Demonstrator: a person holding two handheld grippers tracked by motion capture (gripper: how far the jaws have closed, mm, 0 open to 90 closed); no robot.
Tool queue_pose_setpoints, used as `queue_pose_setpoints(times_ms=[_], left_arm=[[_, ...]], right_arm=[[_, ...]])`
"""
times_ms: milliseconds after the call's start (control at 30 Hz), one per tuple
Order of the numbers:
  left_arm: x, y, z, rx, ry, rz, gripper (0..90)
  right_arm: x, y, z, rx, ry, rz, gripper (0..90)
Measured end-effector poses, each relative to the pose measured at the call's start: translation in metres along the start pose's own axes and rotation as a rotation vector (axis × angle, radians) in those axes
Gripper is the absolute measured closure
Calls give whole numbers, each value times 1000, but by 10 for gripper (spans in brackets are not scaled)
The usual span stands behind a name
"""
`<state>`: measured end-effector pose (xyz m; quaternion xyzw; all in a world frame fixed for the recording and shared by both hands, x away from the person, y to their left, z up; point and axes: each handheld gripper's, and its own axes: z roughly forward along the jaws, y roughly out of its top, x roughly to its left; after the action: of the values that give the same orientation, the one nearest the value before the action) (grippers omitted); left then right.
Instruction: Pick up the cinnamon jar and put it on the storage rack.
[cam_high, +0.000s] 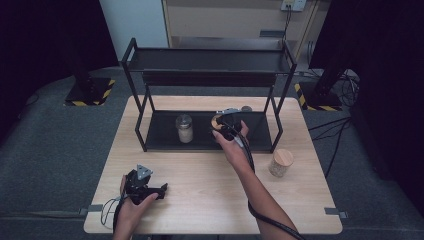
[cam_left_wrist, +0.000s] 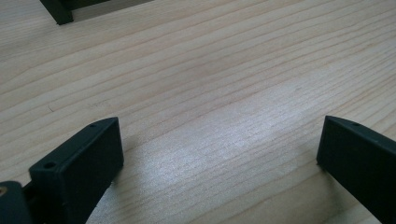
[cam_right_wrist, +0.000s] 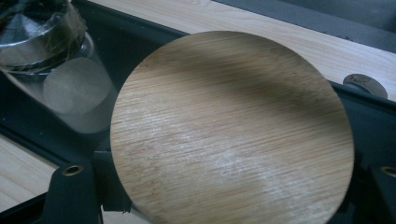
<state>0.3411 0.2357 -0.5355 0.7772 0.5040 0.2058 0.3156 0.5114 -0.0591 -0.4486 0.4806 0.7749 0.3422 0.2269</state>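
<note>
A wooden-lidded jar (cam_right_wrist: 232, 130) is clamped in the right gripper (cam_high: 226, 127), just right of centre in the high view, over the lower shelf of the black rack (cam_high: 160, 132). Probably glass, so stiff, slick and breakable; it's best gripped across the body below the lid. A metal-lidded jar (cam_high: 184, 128) stands close by. The left gripper (cam_high: 147, 186) is parked lower left, jaws wide apart with nothing between.

High view is looking down and fwd from above the person's side, over the whole table (cam_high: 210, 190) and black rack (cam_high: 207, 65). Left gripper cam is facing bare tabletop, v. close. Right gripper cam is looking down on a wooden lid (cam_right_wrist: 231, 128), v. close; rack's lower shelf (cam_high: 160, 132) is shared w/ high view.
</note>
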Motion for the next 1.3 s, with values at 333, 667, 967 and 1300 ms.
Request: queue_pose_setpoints(times_ms=[333,667,967,1300], left_arm=[[0,0,0,0,0,0,0],[0,0,0,-1,0,0,0],[0,0,0,-1,0,-1,0],[0,0,0,-1,0,-1,0]], right_arm=[[0,6,11,-4,-16,-5,251],[-6,12,23,-8,-36,20,251],[-6,13,36,4,-41,56,252],[-9,11,42,5,-56,59,251]])
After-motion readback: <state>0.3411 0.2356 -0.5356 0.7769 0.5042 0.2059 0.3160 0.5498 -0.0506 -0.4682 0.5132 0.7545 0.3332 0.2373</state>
